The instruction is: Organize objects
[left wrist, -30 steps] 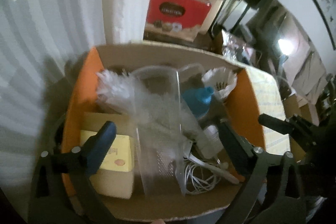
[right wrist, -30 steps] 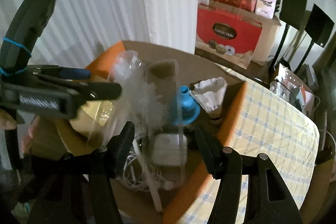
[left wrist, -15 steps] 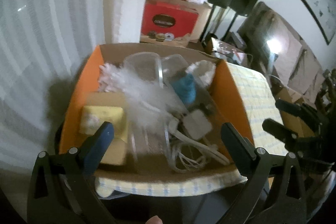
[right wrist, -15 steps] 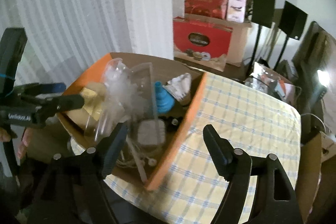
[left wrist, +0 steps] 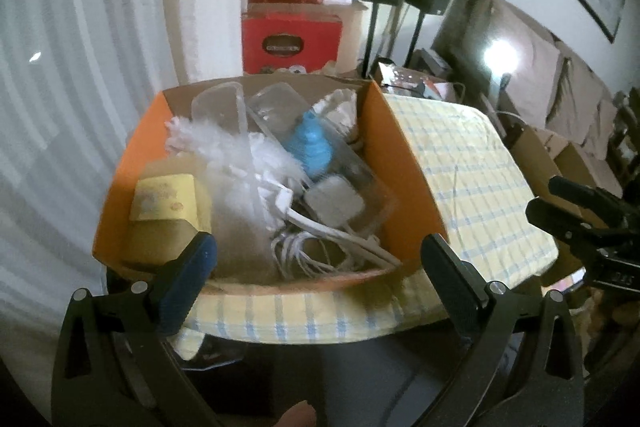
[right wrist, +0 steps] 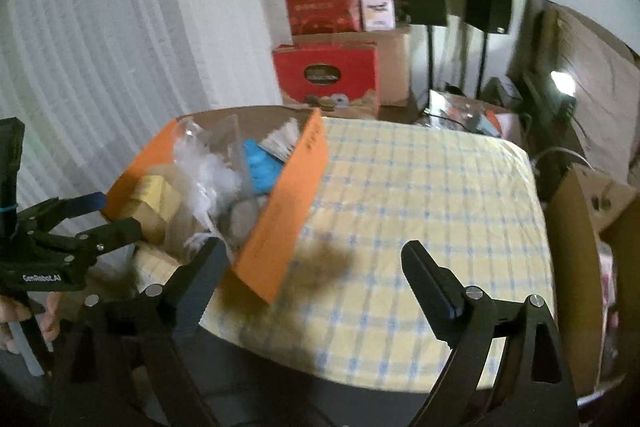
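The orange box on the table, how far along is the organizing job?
Done, it seems: the orange box already holds a yellow packet, white charger and cables, a blue piece and clear containers. In hand: nothing; the left gripper and right gripper have open, empty jaws. Left: the checkered tablecloth beside it shows nothing loose.

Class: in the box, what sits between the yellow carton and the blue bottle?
A white feathery bundle sits between the yellow carton and blue bottle, clearest in the left wrist view.
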`<control>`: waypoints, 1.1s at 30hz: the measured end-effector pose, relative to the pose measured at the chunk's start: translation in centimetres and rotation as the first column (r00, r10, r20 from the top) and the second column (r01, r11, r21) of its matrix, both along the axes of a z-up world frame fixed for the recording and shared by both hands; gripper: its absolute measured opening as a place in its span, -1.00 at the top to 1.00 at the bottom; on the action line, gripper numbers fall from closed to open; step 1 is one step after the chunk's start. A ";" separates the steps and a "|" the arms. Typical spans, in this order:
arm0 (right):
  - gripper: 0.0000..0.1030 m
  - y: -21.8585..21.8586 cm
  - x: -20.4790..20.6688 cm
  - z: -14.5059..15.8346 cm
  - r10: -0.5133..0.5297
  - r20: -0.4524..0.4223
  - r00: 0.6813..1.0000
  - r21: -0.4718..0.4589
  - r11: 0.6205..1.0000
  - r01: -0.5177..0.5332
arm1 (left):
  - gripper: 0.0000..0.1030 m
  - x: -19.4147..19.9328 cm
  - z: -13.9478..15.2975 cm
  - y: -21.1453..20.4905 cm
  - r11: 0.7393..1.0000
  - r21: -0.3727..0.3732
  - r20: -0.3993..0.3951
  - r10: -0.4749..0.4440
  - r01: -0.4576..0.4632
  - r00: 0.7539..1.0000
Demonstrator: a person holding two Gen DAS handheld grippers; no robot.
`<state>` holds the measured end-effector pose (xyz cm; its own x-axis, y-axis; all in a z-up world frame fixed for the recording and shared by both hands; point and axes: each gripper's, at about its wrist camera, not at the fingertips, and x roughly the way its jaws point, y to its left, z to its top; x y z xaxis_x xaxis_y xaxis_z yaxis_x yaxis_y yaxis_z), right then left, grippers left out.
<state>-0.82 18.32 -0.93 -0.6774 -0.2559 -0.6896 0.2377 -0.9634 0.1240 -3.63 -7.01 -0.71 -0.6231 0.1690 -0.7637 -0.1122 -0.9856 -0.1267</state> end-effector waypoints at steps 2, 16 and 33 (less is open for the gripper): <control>-0.78 0.8 1.1 0.1 -0.029 -0.009 1.000 0.004 1.000 0.029 | -0.97 0.7 0.0 0.5 1.000 0.009 -0.009 -0.013 0.013 1.000; -0.99 3.7 6.4 0.2 -0.161 -0.059 0.985 0.017 0.987 0.163 | -0.99 5.3 0.6 3.1 0.996 0.084 -0.060 -0.030 0.035 0.998; -0.99 3.4 7.8 0.0 -0.173 -0.087 0.981 0.055 0.983 0.178 | -0.99 6.7 0.2 5.1 0.999 0.043 -0.045 -0.021 0.023 0.999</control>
